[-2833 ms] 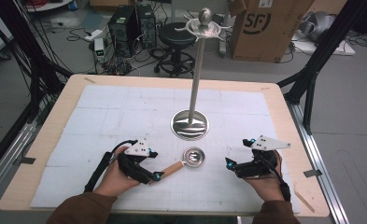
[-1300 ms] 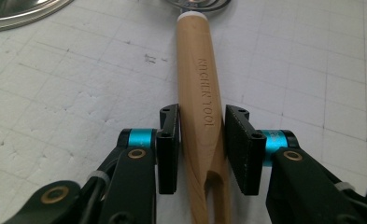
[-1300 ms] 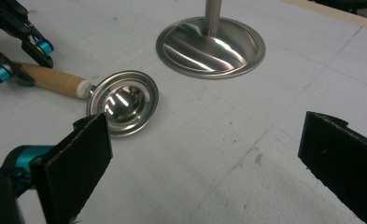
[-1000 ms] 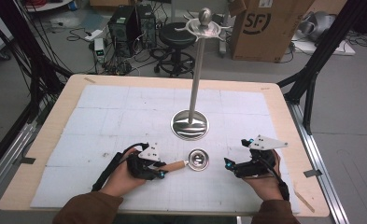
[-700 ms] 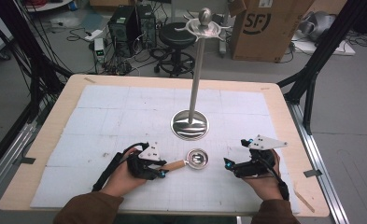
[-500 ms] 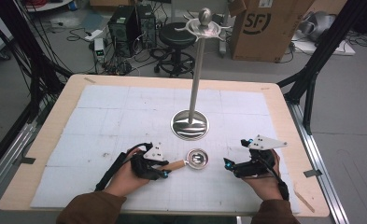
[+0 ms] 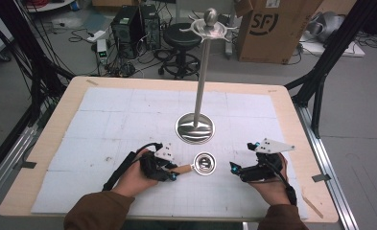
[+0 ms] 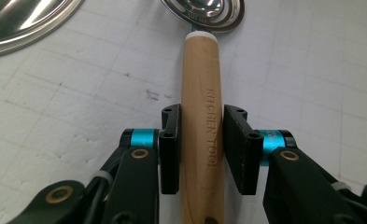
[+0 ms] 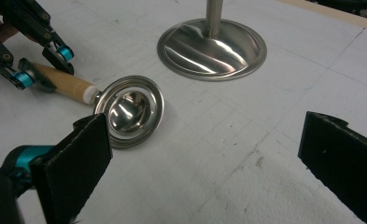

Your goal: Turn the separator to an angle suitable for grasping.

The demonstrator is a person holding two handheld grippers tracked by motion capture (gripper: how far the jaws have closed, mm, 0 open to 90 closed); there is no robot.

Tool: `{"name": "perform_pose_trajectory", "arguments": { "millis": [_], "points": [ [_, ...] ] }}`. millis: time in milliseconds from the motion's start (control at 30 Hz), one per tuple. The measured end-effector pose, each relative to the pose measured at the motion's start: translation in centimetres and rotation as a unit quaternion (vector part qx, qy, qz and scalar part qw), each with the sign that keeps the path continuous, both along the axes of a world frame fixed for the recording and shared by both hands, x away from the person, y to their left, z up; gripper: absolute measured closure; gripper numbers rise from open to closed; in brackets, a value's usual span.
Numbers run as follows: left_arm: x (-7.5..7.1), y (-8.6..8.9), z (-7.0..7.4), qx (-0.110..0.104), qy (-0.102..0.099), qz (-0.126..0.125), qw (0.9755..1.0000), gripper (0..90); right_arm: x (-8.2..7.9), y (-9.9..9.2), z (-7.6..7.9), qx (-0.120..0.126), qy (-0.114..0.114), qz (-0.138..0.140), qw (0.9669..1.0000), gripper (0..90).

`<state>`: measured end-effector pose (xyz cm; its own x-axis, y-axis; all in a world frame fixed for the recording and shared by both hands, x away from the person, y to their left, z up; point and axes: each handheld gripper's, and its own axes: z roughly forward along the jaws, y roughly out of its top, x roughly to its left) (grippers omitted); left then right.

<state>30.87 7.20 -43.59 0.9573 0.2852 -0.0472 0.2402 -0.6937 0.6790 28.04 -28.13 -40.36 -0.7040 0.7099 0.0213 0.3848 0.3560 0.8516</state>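
A small steel ladle lies on the white mat, its round bowl (image 7: pixel 205 163) in front of the stand and its wooden handle (image 7: pixel 182 169) pointing left. My left gripper (image 7: pixel 173 174) is shut on that handle (image 8: pixel 201 88), which is stamped "KITCHEN TOOL". Its jaws have just been closing, and both pads now press the wood, with the bowl (image 8: pixel 204 9) just beyond. My right gripper (image 7: pixel 234 167) rests on the mat to the right of the bowl (image 9: pixel 130 109). It stands open (image 9: pixel 208 123) with nothing between its pads. The left gripper (image 9: pixel 43 67) shows farther off on the handle.
A tall steel stand rises from a round base (image 7: pixel 194 128) behind the ladle and carries a hook ring (image 7: pixel 210 28) at its top. The white mat (image 7: pixel 104 115) covers a wooden table (image 7: pixel 291 110). A stool, boxes and cables stand beyond the far edge.
My left gripper has slid right along the handle toward the bowl and closed on it. The ladle and the right gripper have stayed where they were.
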Motion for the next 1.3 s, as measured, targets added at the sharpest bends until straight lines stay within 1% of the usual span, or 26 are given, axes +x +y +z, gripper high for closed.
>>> {"name": "perform_pose_trajectory", "arguments": {
  "millis": [33,100,200,233,267,300,433,467,600,733,867,933,967,1000,1033,1167,1233,1300],
  "points": [
    [0.0,-0.1,0.0,-0.006,0.003,-0.001,1.0000,69.7,0.0,0.0,0.0,0.000,0.000,0.000,1.0000,1.6],
    [0.1,-0.4,0.2,-0.005,0.003,-0.005,1.0000,69.9,0.0,0.0,0.0,0.001,0.000,0.001,1.0000,1.6],
    [0.2,-1.3,0.3,0.003,-0.003,-0.009,0.9999,69.9,0.0,0.1,0.1,0.002,0.000,0.002,1.0000,1.7],
    [0.3,-1.6,0.3,0.004,-0.002,-0.010,0.9999,69.9,0.0,0.1,0.1,0.002,0.000,0.002,1.0000,1.7],
    [0.5,-2.3,0.3,0.005,-0.003,-0.013,0.9999,69.9,0.0,0.1,0.1,0.002,0.000,0.002,1.0000,1.7],
    [0.5,-2.3,0.3,0.005,-0.003,-0.013,0.9999,69.9,0.0,0.1,0.1,0.002,0.000,0.002,1.0000,1.6],
    [0.7,-3.9,0.2,0.019,-0.006,-0.022,0.9996,70.0,0.0,0.0,0.2,0.001,-0.004,0.004,1.0000,1.7],
    [0.8,-4.3,0.2,0.025,-0.010,-0.026,0.9993,70.2,0.0,0.0,0.2,0.003,-0.003,0.005,1.0000,1.7],
    [0.9,-5.8,0.3,0.027,-0.014,-0.032,0.9990,70.2,0.0,-0.1,0.3,0.006,-0.003,0.004,1.0000,1.6],
    [1.1,-6.9,0.2,0.021,-0.012,-0.036,0.9991,70.2,0.0,-0.1,0.3,0.008,-0.005,0.005,0.9999,1.7],
    [1.2,-8.0,0.2,0.021,-0.014,-0.041,0.9988,70.2,0.0,-0.2,0.4,0.010,-0.003,0.004,0.9999,1.6],
    [1.1,-8.8,0.3,0.022,-0.018,-0.049,0.9984,70.2,0.0,-0.1,0.4,0.010,-0.004,0.005,0.9999,1.6],
    [0.9,-9.9,0.2,0.017,-0.017,-0.060,0.9979,70.2,0.0,-0.2,0.3,0.008,-0.005,0.006,0.9999,1.6],
    [0.9,-9.9,0.2,0.017,-0.017,-0.060,0.9979,70.2,0.0,-0.2,0.4,0.008,-0.004,0.005,0.9999,1.6],
    [0.7,-10.8,0.2,0.020,-0.023,-0.069,0.9972,70.2,-0.1,-0.2,0.4,0.010,-0.003,0.004,0.9999,1.7],
    [0.8,-11.3,0.1,0.014,-0.025,-0.072,0.9970,70.0,-0.2,-0.3,0.5,0.012,-0.005,0.003,0.9999,1.6],
    [0.8,-11.2,0.1,0.011,-0.023,-0.068,0.9974,69.9,-0.2,-0.4,0.5,0.011,-0.005,0.003,0.9999,1.7],
    [0.9,-11.1,0.2,0.011,-0.025,-0.064,0.9976,67.0,-0.2,-0.5,0.4,0.011,-0.004,0.002,0.9999,1.7]
  ]
}}
